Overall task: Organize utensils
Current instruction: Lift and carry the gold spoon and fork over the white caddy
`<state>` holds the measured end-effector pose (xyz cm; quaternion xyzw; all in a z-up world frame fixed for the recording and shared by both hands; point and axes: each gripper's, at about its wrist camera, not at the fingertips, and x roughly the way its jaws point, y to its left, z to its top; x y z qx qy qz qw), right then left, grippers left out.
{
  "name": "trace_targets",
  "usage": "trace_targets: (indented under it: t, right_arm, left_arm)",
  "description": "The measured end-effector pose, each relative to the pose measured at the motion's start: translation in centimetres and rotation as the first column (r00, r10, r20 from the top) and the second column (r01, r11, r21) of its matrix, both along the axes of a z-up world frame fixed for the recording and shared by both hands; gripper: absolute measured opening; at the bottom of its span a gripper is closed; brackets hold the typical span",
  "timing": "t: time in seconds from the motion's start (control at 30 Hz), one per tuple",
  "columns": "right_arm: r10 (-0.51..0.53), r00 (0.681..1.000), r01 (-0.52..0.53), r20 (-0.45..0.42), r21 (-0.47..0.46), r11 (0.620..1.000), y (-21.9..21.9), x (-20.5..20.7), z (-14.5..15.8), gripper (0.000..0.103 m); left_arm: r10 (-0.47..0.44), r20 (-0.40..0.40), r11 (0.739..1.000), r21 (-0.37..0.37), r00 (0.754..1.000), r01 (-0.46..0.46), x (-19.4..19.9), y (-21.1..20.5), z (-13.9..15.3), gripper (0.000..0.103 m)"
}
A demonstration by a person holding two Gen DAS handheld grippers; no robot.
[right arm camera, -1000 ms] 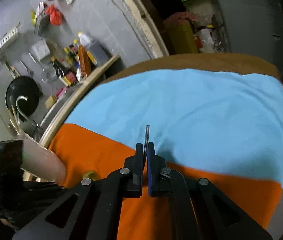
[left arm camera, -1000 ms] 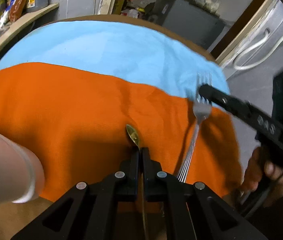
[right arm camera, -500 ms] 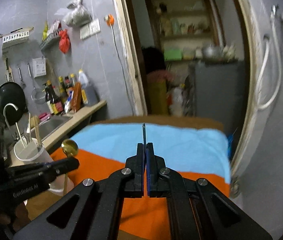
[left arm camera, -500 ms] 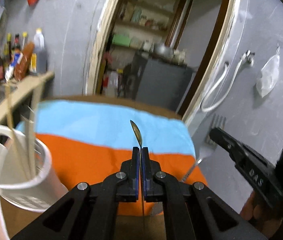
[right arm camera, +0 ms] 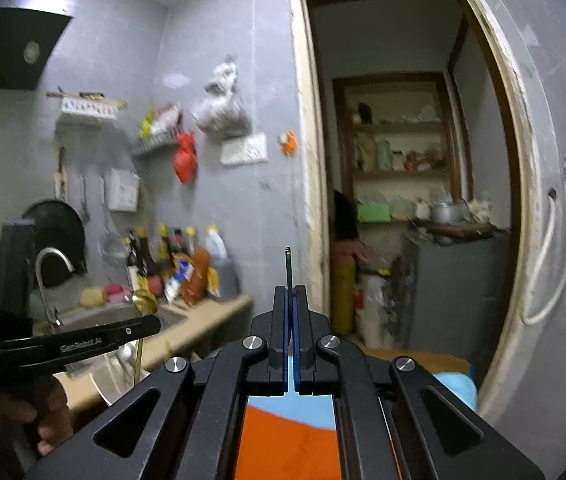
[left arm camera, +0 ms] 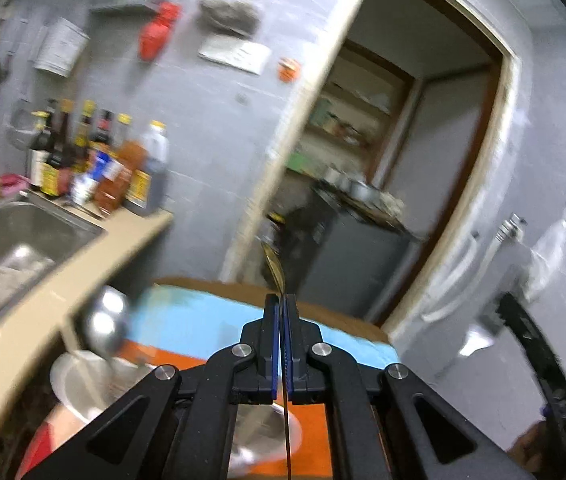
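My left gripper [left arm camera: 282, 300] is shut on a gold spoon [left arm camera: 274, 266], whose bowl sticks up edge-on past the tips while the handle runs down between the fingers. In the right wrist view that left gripper [right arm camera: 151, 324] sits low left, the spoon [right arm camera: 145, 302] hanging from it. My right gripper [right arm camera: 291, 293] is shut on a fork [right arm camera: 288, 264], tines edge-on above the tips. It shows blurred at the right edge of the left wrist view as a right gripper [left arm camera: 531, 344]. A white utensil holder [left arm camera: 79, 380] with a metal ladle [left arm camera: 105, 328] stands below my left gripper, to its left.
An orange and blue cloth [left arm camera: 211, 320] covers the table below both grippers. A counter [left arm camera: 95, 264] with a steel sink [left arm camera: 11, 240] and several bottles [left arm camera: 103, 168] runs along the left. An open doorway [right arm camera: 403, 200] lies ahead; a tap and hose [right arm camera: 555, 248] hang on the right wall.
Both grippers rose off the cloth and tilted up toward level, the spoon and the fork lifted with them. The utensil holder came into the left wrist view.
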<state>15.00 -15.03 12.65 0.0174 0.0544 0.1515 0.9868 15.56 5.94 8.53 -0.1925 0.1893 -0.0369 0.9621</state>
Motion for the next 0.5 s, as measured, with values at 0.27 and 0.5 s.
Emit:
trace_targets:
  t: [0.27, 0.5]
  right_arm:
    - [0.050, 0.998, -0.048, 0.025, -0.074, 0.996, 7.1, 1.1, 0.5, 0.002]
    - [0.030, 0.999, -0.035, -0.033, -0.170, 0.985, 9.7, 2.0, -2.2, 0.002]
  left_arm:
    - [0.150, 0.029, 0.989, -0.005, 0.988, -0.150, 0.8, 7.1, -1.3, 0.002]
    - [0.198, 0.041, 0.980, -0.001, 0.979, -0.198, 2.0, 8.9, -3.3, 0.002]
